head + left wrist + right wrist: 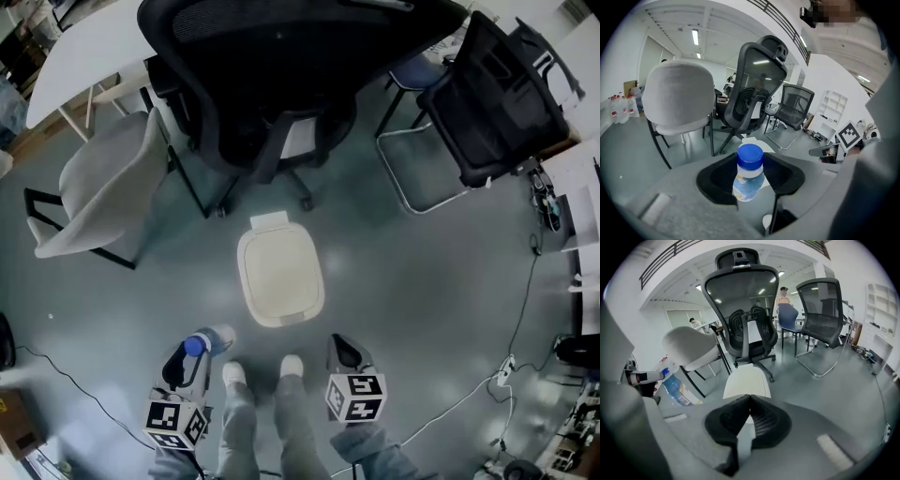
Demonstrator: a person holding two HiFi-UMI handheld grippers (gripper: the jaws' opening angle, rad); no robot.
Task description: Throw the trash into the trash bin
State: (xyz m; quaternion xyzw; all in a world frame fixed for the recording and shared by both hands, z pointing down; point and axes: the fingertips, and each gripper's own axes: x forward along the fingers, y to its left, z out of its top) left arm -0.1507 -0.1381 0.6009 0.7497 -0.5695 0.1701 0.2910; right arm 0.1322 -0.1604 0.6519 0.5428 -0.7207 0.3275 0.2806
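Note:
A white trash bin [279,277] with its lid down stands on the grey floor just ahead of the person's feet. My left gripper [192,361] is shut on a small clear bottle [208,340] with a blue cap, low at the bin's near left. In the left gripper view the bottle [747,180] stands between the black pads, cap up, with the bin [754,140] just behind it. My right gripper [345,352] hovers at the bin's near right, its jaws shut with nothing between them. The right gripper view shows its tips [749,397] touching, the bin [747,380] beyond, and the bottle [675,385] at the left.
A black mesh office chair [281,84] stands right behind the bin. A grey chair [103,187] is at the left and a black cantilever chair [487,94] at the right. Cables [506,375] trail on the floor at the right. A white table [84,47] is far left.

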